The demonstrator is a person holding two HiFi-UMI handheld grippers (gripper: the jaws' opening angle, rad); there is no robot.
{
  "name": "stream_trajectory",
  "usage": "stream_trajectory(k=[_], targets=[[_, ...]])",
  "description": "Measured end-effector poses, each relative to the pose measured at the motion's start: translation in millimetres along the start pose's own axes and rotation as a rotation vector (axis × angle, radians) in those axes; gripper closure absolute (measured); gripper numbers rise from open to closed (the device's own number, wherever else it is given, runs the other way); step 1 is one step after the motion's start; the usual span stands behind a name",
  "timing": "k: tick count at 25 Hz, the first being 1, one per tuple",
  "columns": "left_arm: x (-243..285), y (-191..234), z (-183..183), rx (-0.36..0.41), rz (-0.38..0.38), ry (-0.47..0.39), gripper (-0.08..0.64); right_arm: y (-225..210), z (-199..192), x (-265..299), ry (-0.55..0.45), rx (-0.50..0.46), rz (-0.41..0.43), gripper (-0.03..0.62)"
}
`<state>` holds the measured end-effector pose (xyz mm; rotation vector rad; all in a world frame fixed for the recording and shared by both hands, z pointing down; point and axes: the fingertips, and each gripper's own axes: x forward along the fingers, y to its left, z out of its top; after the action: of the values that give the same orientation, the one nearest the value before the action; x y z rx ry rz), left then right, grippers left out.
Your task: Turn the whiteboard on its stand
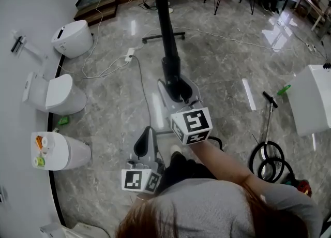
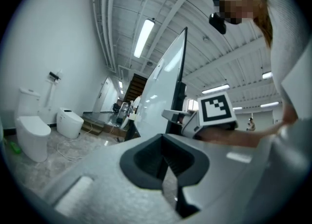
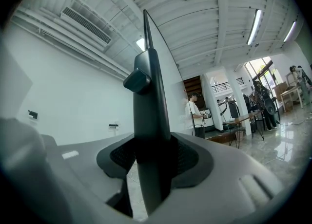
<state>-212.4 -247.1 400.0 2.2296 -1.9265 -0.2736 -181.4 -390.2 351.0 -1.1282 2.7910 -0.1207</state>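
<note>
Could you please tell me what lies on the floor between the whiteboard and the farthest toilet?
In the head view, a white cable and its power strip lie there.

The whiteboard (image 1: 166, 30) stands edge-on in the middle of the floor (image 1: 222, 61), its edge between the right tongs (image 1: 181, 94). The left tongs (image 1: 145, 139) sit nearer the person, left of the board and apart from it. Toilets (image 1: 58, 95) line the left wall; a coiled hose (image 1: 270, 159) lies on the floor at right.
</note>
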Motion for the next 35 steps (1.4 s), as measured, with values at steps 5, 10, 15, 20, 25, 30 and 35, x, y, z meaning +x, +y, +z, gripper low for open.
stream_trajectory(k=[5,10,15,20,25,30,35], targets=[[-16.9,-11.8,-10.8,-0.013,0.023,0.016,0.558,5.2,2.8,-12.2,-0.008,0.006,0.018,0.411],[-39.9,-4.9,-14.0,0.0,0.103,0.011,0.558,7.5,2.7,-20.4,-0.016,0.015,0.03,0.411],[-59.5,18.7,-6.1,0.012,0.173,0.0,0.558,16.7,2.8,-26.5,-0.015,0.02,0.039,0.411],[-64.4,35.8,6.5,0.02,0.181,-0.018,0.558,22.1,3.1,-33.2,-0.014,0.023,0.038,0.411],[-71.1,45.3,21.4,0.032,0.146,-0.026,0.558,28.3,2.7,-39.8,-0.013,0.018,0.018,0.411],[-82.1,55.8,25.7,0.033,0.117,-0.016,0.558,39.6,1.5,-48.8,-0.012,0.007,0.006,0.413],[-87.6,50.4,25.1,0.038,0.077,-0.012,0.558,45.4,2.0,-65.3,-0.023,0.0,-0.005,0.413]])
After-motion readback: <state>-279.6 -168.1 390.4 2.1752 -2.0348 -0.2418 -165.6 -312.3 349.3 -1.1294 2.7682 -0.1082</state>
